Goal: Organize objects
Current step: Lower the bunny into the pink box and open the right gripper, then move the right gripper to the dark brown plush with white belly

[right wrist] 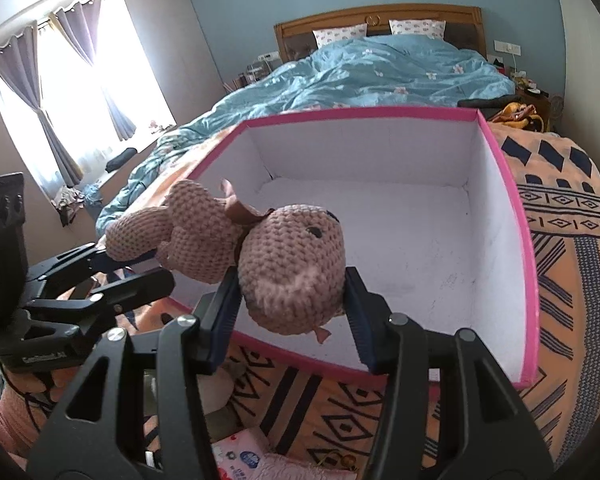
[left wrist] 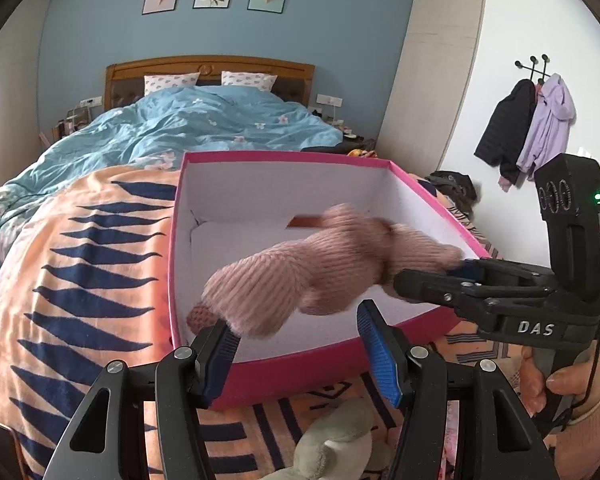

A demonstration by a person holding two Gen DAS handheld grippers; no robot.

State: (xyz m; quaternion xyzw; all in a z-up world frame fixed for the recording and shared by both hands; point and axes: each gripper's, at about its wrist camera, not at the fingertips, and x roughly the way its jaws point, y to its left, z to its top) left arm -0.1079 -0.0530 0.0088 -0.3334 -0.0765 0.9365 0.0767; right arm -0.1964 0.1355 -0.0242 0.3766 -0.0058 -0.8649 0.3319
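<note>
A pink crocheted plush animal [left wrist: 320, 268] with a brown bow hangs over the near edge of a pink box with a white inside [left wrist: 284, 176]. My right gripper [right wrist: 292, 312] is shut on the plush's head [right wrist: 296, 264]; it also shows in the left wrist view [left wrist: 432, 280], coming from the right. My left gripper [left wrist: 296, 344] is open, its blue pads either side of the plush's lower end, one pad touching it. In the right wrist view the left gripper [right wrist: 120, 272] sits at the left by the plush's leg. The box [right wrist: 512, 208] holds nothing else.
The box stands on an orange blanket with dark blue patterns [left wrist: 84, 280] on a bed with a blue duvet [left wrist: 204, 124]. A grey-green plush [left wrist: 336, 440] lies in front of the box. Coats [left wrist: 528, 128] hang on the right wall. A window with curtains [right wrist: 60, 100] is at left.
</note>
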